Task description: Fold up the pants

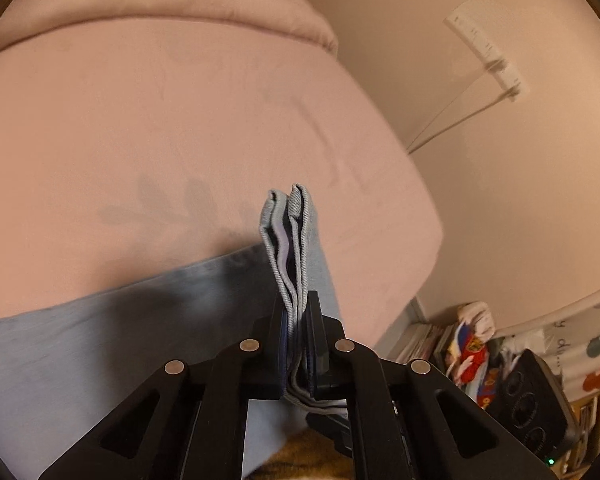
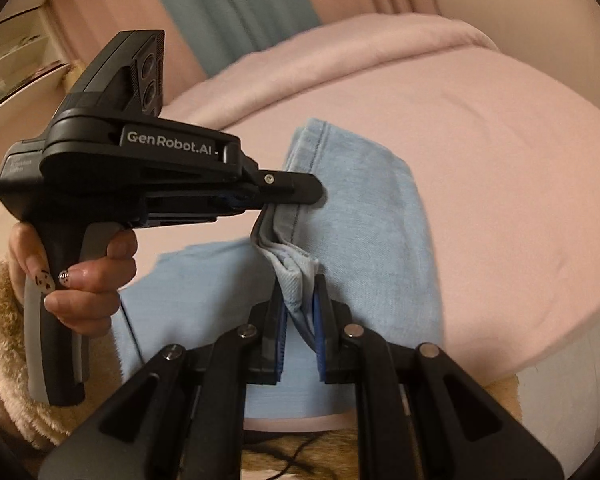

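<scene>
Denim fills the gap between both sets of jaws: the light blue pants (image 2: 364,216) lie on a pink bed (image 2: 500,168), and each gripper has a bunched edge of them pinched tight. In the left wrist view the left gripper (image 1: 300,312) is closed on a thick fold of cloth that stands up out of the jaws toward 12 o'clock, several layers and a stitched hem showing edge-on, while the rest of the pants spreads away toward 8 o'clock across the bed. No earlier view is at hand to say more of that grip than that the pads press the layers together now. In the right wrist view the right gripper (image 2: 300,308) clamps another gathered fold between its blue pads (image 2: 281,332), the cloth rising from the jaws toward 11 o'clock. Just beyond that fold, at about 11 o'clock, the left gripper comes in from the 9 o'clock side, its tip touching the same ridge of denim, so the two grips sit close together on one raised edge. A hand (image 2: 80,276) with painted nails holds the left gripper's handle, a fleecy sleeve (image 2: 0,380) behind it. One pant panel runs from the jaws toward 1 o'clock over the bed, another toward 8 o'clock.
</scene>
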A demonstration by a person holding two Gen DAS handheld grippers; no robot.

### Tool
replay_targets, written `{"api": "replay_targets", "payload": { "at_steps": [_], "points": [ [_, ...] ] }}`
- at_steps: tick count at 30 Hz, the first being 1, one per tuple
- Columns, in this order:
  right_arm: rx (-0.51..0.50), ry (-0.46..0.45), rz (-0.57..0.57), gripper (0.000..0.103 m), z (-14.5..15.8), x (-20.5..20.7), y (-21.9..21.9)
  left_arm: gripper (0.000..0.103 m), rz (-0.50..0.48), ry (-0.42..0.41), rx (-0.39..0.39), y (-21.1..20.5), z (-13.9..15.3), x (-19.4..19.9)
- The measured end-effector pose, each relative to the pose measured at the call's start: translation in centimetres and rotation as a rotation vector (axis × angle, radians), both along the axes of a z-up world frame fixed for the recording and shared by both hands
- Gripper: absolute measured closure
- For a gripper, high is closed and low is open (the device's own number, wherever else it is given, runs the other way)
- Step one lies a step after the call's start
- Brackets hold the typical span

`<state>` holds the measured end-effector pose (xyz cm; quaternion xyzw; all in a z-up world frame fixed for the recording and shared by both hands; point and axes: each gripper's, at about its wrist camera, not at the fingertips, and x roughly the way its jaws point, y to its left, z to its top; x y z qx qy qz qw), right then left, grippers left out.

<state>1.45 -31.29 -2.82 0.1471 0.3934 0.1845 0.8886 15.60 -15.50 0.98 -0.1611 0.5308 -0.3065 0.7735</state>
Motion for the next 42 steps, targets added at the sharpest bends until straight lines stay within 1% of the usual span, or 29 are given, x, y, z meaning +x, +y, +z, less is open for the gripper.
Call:
{"api": "replay_targets", "payload": {
  "at_steps": [3,5,6,8,10,11,14,16,18,19,20,21,22,24,26,27,29,30,31,34,36,37,39,42],
  "points": [
    [0.020,-0.024,0.069,0.089,1.5,-0.4,2.1,0.098,0.039,-0.038,-0.004,2.6,1.2,-0.9],
    [0.044,-0.021,0.113,0.088,1.9,-0.8,3.0,0.098,0.072,-0.046,-0.003,4.8,1.3,-1.8],
    [0.052,-0.018,0.145,0.088,2.1,-0.9,3.9,0.098,0.085,-0.049,0.003,5.6,1.1,-2.1],
    [0.052,-0.006,0.206,0.087,1.9,-0.8,5.9,0.098,0.120,-0.060,0.042,7.8,0.4,-2.9],
    [0.040,0.014,0.251,0.087,1.4,-1.3,7.7,0.098,0.145,-0.056,0.089,9.1,-0.9,-3.4],
    [0.023,0.029,0.275,0.087,0.9,-1.3,8.8,0.098,0.168,-0.038,0.117,9.9,-1.9,-3.6],
    [-0.016,0.101,0.343,0.087,-1.4,-0.9,11.9,0.098,0.218,0.004,0.149,11.2,-4.2,-3.9],
    [-0.043,0.138,0.366,0.087,-2.6,-0.5,13.2,0.098,0.241,0.014,0.176,11.7,-5.4,-3.9],
    [-0.076,0.166,0.389,0.087,-3.7,-0.3,14.3,0.098,0.256,0.042,0.191,12.0,-6.9,-3.7],
    [-0.086,0.178,0.392,0.086,-4.1,-0.2,14.7,0.098,0.261,0.048,0.196,12.0,-7.3,-3.6],
    [-0.093,0.187,0.394,0.080,-4.3,0.9,14.7,0.098,0.267,0.056,0.194,12.0,-7.8,-3.5],
    [-0.101,0.195,0.392,0.075,-4.6,1.0,14.8,0.098,0.269,0.063,0.189,12.0,-8.1,-3.3],
    [-0.113,0.210,0.384,0.066,-4.9,1.2,14.8,0.098,0.272,0.068,0.183,11.8,-8.3,-3.2],
    [-0.108,0.233,0.379,0.065,-4.7,1.5,14.7,0.098,0.279,0.074,0.165,11.8,-8.2,-3.2],
    [-0.100,0.248,0.385,0.056,-4.3,1.5,14.1,0.098,0.279,0.079,0.137,11.9,-7.7,-3.5],
    [-0.098,0.245,0.384,0.053,-4.0,1.6,13.7,0.098,0.279,0.081,0.117,12.1,-7.4,-3.8],
    [-0.091,0.223,0.375,0.041,-3.2,0.9,12.3,0.098,0.283,0.079,0.089,12.5,-7.0,-4.1],
    [-0.086,0.208,0.367,0.037,-2.7,0.9,11.5,0.098,0.289,0.080,0.087,12.8,-6.9,-4.3],
    [-0.082,0.192,0.355,0.031,-2.1,0.9,10.6,0.098,0.297,0.087,0.092,13.0,-7.0,-4.6],
    [-0.085,0.158,0.289,0.027,-0.9,0.7,7.9,0.098,0.309,0.097,0.077,13.4,-7.6,-5.1],
    [-0.075,0.148,0.229,0.025,-0.7,1.1,6.0,0.098,0.321,0.113,0.104,13.8,-8.6,-4.9],
    [-0.080,0.157,0.192,0.025,-1.0,1.5,5.2,0.098,0.326,0.127,0.119,13.7,-9.3,-4.7],
    [-0.132,0.183,0.098,0.025,-1.5,2.3,3.9,0.098,0.328,0.144,0.139,13.5,-10.5,-4.5],
    [-0.196,0.204,0.007,0.026,-2.3,3.0,2.7,0.097,0.334,0.146,0.143,13.3,-10.8,-4.4]
  ]
}}
